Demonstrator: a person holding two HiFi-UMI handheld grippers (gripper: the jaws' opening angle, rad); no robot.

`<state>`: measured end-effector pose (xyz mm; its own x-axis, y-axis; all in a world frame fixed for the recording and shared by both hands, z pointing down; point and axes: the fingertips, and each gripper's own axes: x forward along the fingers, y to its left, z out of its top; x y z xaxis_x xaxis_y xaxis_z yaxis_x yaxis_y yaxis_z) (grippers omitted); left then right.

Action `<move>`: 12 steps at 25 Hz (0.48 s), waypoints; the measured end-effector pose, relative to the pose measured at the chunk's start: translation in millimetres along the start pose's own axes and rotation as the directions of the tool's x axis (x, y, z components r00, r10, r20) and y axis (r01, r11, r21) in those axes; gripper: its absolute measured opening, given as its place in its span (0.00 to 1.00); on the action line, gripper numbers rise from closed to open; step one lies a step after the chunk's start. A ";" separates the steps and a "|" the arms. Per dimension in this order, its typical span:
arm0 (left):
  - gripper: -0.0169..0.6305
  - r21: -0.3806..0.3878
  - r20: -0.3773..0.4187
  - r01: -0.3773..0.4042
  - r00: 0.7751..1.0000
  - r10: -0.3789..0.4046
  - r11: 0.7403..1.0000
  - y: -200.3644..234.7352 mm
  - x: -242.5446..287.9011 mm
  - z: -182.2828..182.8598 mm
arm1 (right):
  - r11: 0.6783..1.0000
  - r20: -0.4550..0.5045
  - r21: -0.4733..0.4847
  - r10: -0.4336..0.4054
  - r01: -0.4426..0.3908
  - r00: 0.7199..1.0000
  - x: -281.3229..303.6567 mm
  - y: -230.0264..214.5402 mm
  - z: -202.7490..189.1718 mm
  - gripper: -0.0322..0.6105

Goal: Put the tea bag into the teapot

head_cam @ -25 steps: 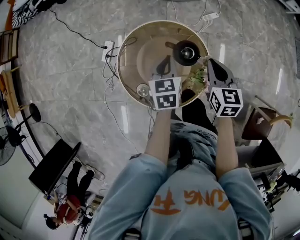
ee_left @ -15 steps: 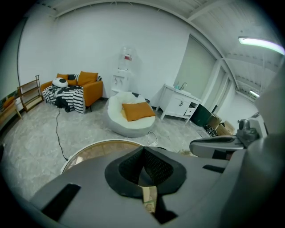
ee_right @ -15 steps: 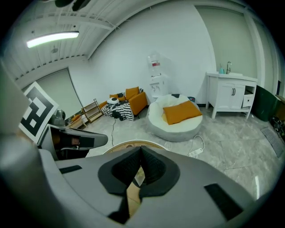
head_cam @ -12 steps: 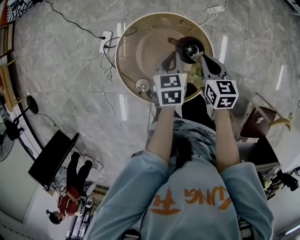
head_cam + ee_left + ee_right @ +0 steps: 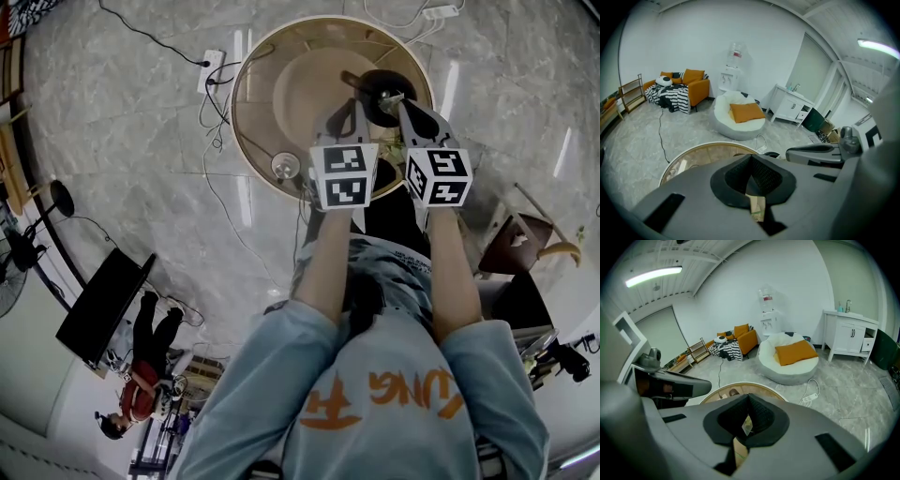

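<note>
The dark teapot (image 5: 373, 86) stands at the far right of the round wooden table (image 5: 281, 94). My right gripper (image 5: 396, 99) hovers at the teapot's mouth; in the right gripper view it (image 5: 747, 401) is shut on a small pale tea bag (image 5: 746, 424). My left gripper (image 5: 347, 106) is just left of the teapot, held above the table. Its jaws (image 5: 751, 159) are shut, with a tan paper wrapper with green print (image 5: 757, 209) pinched low between them. The teapot's inside is hidden.
A small glass (image 5: 284, 167) stands near the table's front left rim. Greenish packets (image 5: 397, 150) lie between the two grippers near the front edge. A power strip (image 5: 215, 67) and cables lie on the marble floor to the left. A dark stool (image 5: 511, 246) stands to the right.
Both grippers moved forward over the table. The right one went from the greenish packets to the teapot's mouth, and the left one closed in beside it.
</note>
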<state>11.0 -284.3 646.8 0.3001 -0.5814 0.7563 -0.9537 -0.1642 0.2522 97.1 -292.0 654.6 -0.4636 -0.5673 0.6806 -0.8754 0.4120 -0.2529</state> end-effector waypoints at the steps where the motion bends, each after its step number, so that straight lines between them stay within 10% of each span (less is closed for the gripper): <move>1: 0.06 -0.005 -0.002 -0.004 1.000 0.003 1.000 1.6 1.3 -0.1 | 1.000 -0.004 -0.003 -0.001 0.001 1.000 3.4 -0.6 -0.3 0.07; 12: 0.06 -0.022 -0.017 -0.005 1.000 0.004 1.000 4.5 9.4 -3.6 | 0.999 -0.037 -0.037 -0.023 0.021 0.999 19.1 -6.2 -11.1 0.07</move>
<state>9.7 -287.7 657.2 0.2962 -0.5684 0.7676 -0.9544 -0.1438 0.2617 95.2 -297.5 676.8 -0.4383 -0.5495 0.7113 -0.8794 0.4257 -0.2131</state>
